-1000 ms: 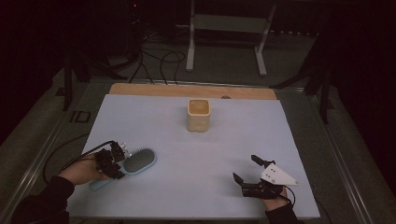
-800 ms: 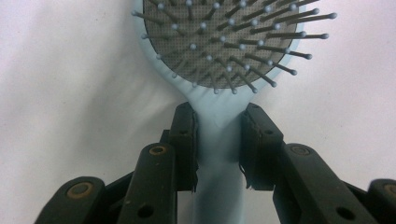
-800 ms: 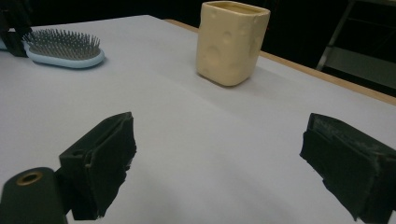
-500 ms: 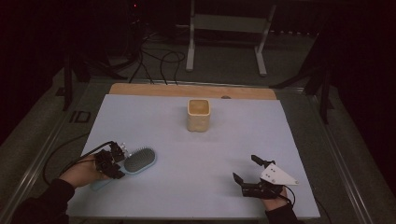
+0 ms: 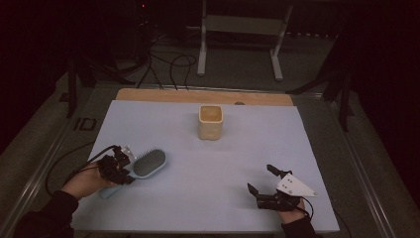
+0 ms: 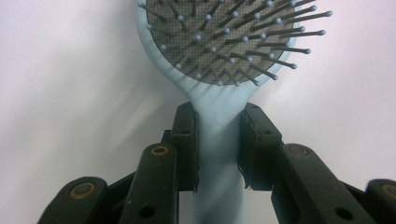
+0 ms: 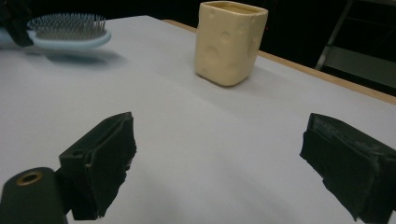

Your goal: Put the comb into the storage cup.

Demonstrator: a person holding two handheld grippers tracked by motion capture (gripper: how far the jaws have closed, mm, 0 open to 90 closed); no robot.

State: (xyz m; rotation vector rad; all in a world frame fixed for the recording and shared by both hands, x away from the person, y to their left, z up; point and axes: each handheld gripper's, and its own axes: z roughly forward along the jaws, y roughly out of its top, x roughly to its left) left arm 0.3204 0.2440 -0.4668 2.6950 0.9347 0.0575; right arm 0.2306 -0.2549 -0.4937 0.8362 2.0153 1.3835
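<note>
A light blue hairbrush [image 5: 148, 162] with grey bristles is at the front left of the white table. My left gripper [image 5: 126, 171] is shut on its handle just below the head; in the left gripper view both pads [image 6: 187, 140] press the sides of the handle of the hairbrush [image 6: 219, 37]. In the right gripper view the hairbrush [image 7: 65, 30] hovers slightly above its shadow. A cream square cup [image 5: 211, 122] [image 7: 231, 42] stands upright at the table's middle back. My right gripper [image 5: 260, 178] [image 7: 219, 140] rests at the front right, open, with nothing between its jaws.
The white table top [image 5: 297, 148] ends at a wooden strip [image 5: 163, 95] along the back. Beyond it are cables [image 5: 168, 64] on the dark floor and a metal stand [image 5: 237, 44]. A cable trails off the table's left side from the left gripper.
The brush head has lifted a little off the table in my left gripper. The right gripper has stayed still.
</note>
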